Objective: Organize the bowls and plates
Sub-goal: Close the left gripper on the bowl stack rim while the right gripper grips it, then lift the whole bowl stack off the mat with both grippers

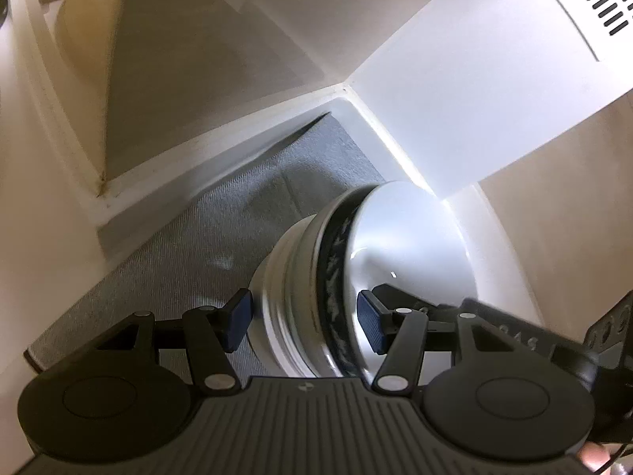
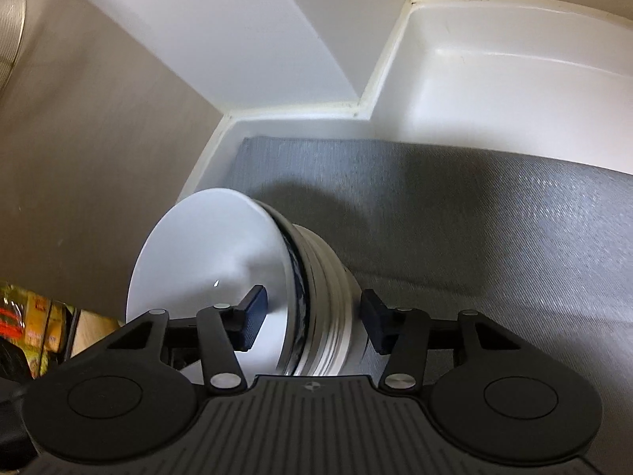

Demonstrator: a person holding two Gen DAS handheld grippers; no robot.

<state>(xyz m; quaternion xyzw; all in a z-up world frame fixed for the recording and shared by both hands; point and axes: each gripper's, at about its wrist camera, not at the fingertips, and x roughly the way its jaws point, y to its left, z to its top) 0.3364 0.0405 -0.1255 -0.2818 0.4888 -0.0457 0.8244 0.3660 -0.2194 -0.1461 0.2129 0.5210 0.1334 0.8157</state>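
A stack of bowls (image 1: pixel 356 289) is shown standing on a grey mat (image 1: pixel 221 237) that lines a white shelf (image 1: pixel 205 150), close to the shelf's back corner and beside the side wall (image 2: pixel 99 138); the uppermost bowl (image 2: pixel 213 261) is white inside, with a dark patterned band (image 1: pixel 334 297) below its rim; several white bowl rims are stacked beneath it. The left claw (image 1: pixel 304 320) is seen part open, its two blue pads set either side of the stack's wall, one outside the lower bowls and one inside the top bowl; whether the pads press on it cannot be told. The right claw (image 2: pixel 312 320) is likewise part open and straddles the opposite wall of the same stack; contact there cannot be told either. The right claw's arm (image 1: pixel 526 336) is seen entering the left wrist view at the lower right.
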